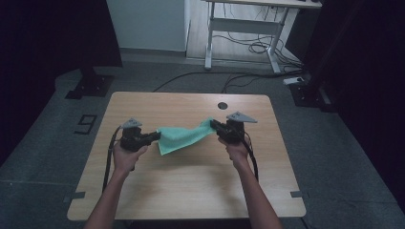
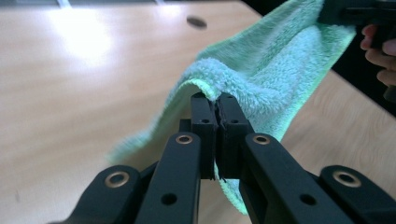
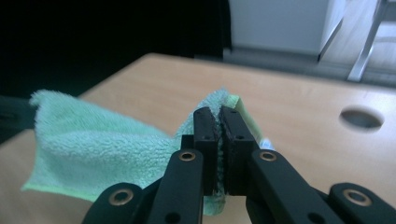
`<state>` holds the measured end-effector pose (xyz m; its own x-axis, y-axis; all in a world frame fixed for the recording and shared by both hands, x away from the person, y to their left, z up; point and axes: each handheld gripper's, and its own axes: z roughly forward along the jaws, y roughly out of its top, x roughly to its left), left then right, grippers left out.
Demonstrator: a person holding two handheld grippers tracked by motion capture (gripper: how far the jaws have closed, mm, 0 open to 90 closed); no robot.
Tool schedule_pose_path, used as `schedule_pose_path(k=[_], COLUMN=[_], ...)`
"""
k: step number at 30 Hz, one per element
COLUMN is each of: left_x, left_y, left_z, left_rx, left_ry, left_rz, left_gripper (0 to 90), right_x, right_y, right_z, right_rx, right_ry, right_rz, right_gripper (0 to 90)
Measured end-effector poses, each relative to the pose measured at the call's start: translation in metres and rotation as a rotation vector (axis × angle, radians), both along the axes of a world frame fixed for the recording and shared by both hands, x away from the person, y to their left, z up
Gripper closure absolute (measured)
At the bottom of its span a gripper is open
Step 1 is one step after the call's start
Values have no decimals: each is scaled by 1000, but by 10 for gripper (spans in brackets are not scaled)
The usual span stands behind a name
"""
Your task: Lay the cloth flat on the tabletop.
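Black left tongs [image 2: 217, 105] are pinching one corner of the soft green fluffy towel [image 2: 261, 70], and the right tongs [image 3: 219, 116] are pinching the opposite corner. It is hanging between them, over the middle of the light wooden table [image 1: 191, 191]. Both hands should be pulling apart evenly, gripping tight, so it is spreading flat.

High view: dim overall, room edges near black; table [image 1: 191, 181] lit evenly, soft shadow under the cloth [image 1: 184, 136]. Left gripper view: strong glare patch toward the table's far-left corner, cloth edges blurred, possibly motion. Right gripper view: background dark and out of focus; table hole [image 3: 362, 119] soft.
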<state>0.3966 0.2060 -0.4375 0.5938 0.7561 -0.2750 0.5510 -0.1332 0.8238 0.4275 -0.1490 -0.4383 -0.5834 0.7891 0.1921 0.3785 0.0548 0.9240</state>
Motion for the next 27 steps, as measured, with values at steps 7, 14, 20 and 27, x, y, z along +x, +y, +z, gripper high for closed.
schedule_pose_path(k=[7,14,20,27], left_x=[-20,-49,-65,-55], left_y=[-12,-25,-30,-28], left_z=[-17,-73,-89,-73], left_rx=[-4,23,57,62], left_ry=[55,193,187,115], left_rz=[-81,-153,-145,-100], left_gripper=[866,836,673,551], right_x=[-32,-80,-105,-94], right_y=[-21,-49,-58,-59], right_z=[0,-59,-73,-57], right_rx=[0,-84,-138,-114], right_ry=[-20,142,102,38], right_rz=[0,-10,-22,-12], right_gripper=[857,808,536,506])
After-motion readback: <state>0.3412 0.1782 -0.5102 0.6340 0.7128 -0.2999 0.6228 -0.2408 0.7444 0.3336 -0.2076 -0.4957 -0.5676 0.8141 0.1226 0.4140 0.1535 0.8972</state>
